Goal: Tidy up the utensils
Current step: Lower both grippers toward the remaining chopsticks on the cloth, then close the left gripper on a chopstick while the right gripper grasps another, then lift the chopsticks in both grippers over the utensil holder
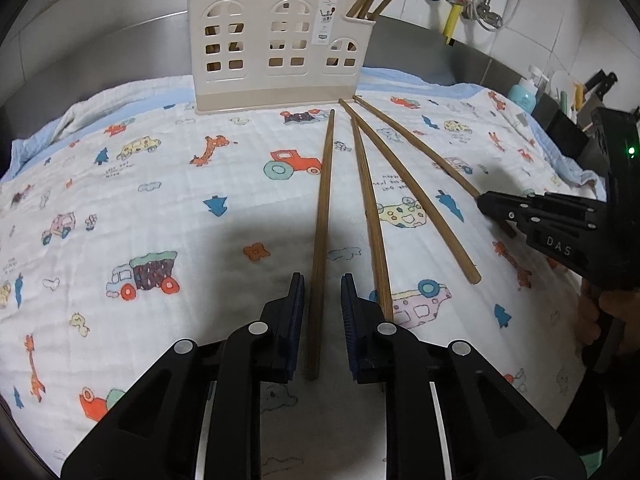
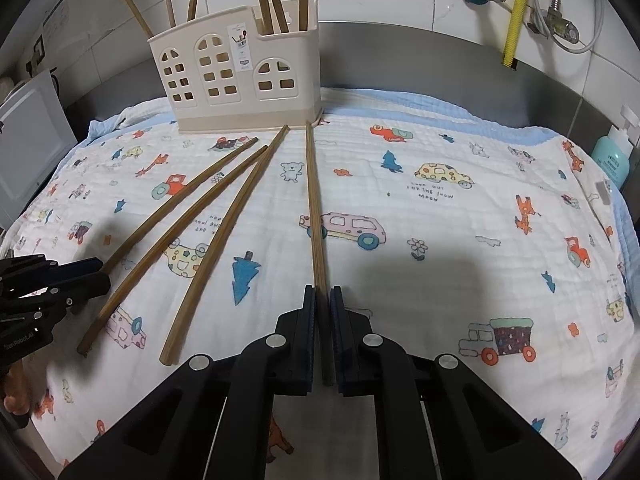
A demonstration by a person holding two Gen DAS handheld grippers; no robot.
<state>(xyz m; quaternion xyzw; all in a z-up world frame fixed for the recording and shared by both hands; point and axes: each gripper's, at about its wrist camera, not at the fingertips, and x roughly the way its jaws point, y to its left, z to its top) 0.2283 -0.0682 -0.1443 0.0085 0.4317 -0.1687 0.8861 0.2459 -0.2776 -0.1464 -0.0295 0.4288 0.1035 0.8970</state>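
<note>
Several long brown chopsticks lie on a cartoon-print cloth (image 1: pixel 160 208) in front of a beige house-shaped utensil holder (image 1: pixel 276 48) that has more chopsticks standing in it. My left gripper (image 1: pixel 322 284) is open, its jaws on either side of the leftmost chopstick (image 1: pixel 323 216) without touching it. My right gripper (image 2: pixel 323 294) is shut on the rightmost chopstick (image 2: pixel 314 200), near its thick end; it also shows at the right in the left wrist view (image 1: pixel 486 202). The holder (image 2: pixel 240 76) stands at the back in the right wrist view.
The cloth (image 2: pixel 440 280) covers a steel counter with a raised steel back edge (image 1: pixel 120 60). Pipes and valves (image 2: pixel 516 8) hang on the tiled wall. A teal soap bottle (image 2: pixel 610 156) stands at the right edge. Two more chopsticks (image 1: pixel 368 208) lie between the grippers.
</note>
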